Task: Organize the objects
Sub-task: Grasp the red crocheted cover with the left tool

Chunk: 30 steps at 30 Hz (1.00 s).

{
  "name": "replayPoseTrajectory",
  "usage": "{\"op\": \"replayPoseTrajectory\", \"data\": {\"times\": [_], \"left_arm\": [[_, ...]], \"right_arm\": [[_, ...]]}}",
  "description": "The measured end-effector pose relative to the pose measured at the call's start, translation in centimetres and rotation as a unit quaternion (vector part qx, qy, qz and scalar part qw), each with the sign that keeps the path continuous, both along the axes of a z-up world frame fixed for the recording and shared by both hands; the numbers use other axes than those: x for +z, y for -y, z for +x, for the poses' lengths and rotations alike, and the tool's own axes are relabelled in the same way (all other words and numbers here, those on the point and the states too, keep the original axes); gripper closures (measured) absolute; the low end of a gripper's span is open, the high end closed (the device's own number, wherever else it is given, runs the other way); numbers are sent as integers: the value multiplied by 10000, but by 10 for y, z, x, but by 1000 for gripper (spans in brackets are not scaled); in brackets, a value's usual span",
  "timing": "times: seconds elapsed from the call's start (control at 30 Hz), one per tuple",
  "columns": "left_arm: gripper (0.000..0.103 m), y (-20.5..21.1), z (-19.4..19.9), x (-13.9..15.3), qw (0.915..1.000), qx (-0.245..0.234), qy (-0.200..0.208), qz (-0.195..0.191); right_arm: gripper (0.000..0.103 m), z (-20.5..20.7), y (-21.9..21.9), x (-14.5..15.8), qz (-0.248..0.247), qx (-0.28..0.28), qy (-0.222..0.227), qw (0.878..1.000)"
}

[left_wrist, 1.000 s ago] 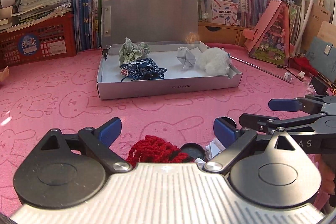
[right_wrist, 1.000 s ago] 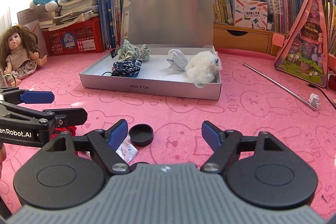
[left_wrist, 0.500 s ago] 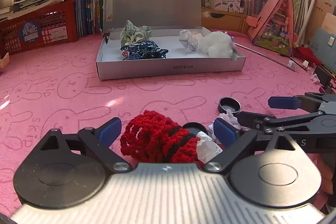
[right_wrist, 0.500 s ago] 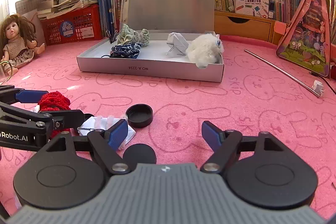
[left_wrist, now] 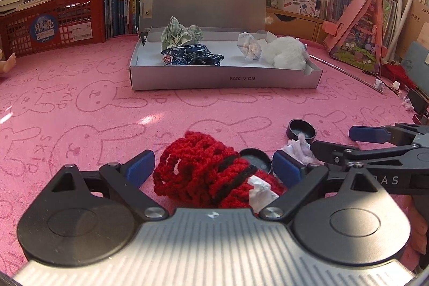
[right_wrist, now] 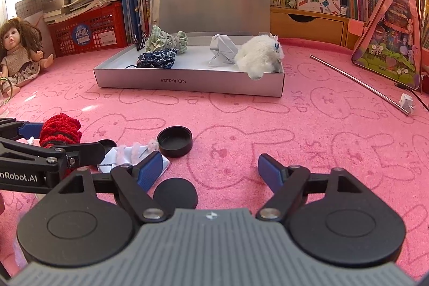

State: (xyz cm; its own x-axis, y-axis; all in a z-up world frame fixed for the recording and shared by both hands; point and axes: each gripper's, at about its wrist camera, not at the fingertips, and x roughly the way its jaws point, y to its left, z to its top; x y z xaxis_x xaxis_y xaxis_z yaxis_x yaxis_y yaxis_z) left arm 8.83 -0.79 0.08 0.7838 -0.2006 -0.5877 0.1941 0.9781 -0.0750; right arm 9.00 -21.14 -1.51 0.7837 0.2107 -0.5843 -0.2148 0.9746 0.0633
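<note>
A red crocheted yarn piece (left_wrist: 211, 168) w/ black stripes is seen on the pink bunny-print mat (left_wrist: 80, 109), loose-knit and bunched, w/ a bit of white tissue (left_wrist: 258, 193) tucked at its near right edge. It is framed between the blue pads of the left gripper (left_wrist: 213, 166); the jaws are spread wide and no pad is seen pressing on the yarn, so nothing is clamped. The right gripper (right_wrist: 210, 166) is likewise held released, only bare mat and a flat black disc (right_wrist: 175, 192) lying betw. its fingers. Just beside are an upturned black cap (right_wrist: 174, 140) and a crumpled white/lilac wrapper (right_wrist: 128, 154). Farther back, the open grey box (left_wrist: 225, 81) is filled w/ a green gingham cloth, a navy pouch, folded paper and a white plush.

Vs. a second ago: much more of the yarn piece is shown in the left wrist view, prev. only its top edge; the box appears farther off.
</note>
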Motion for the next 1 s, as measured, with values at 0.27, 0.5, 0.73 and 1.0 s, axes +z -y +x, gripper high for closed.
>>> {"op": "replayPoseTrajectory", "data": {"times": [0.27,0.5,0.73,1.0], "left_arm": [[6,-4,3,0,10000,66,36,28],[7,-8,5,1,9999,109,41,-3],[8,-7,3,2,9999,128,85,16],[28,-5,-1,5,9998,60,120,-126]], "right_arm": [[16,-1,-2,-1,-87,-6,-4,10000],[16,-1,-5,-1,-148,-10,-2,9999],[16,-2,-5,-2,-158,-25,4,9999],[15,-2,-5,-2,-157,-25,5,9999]]}}
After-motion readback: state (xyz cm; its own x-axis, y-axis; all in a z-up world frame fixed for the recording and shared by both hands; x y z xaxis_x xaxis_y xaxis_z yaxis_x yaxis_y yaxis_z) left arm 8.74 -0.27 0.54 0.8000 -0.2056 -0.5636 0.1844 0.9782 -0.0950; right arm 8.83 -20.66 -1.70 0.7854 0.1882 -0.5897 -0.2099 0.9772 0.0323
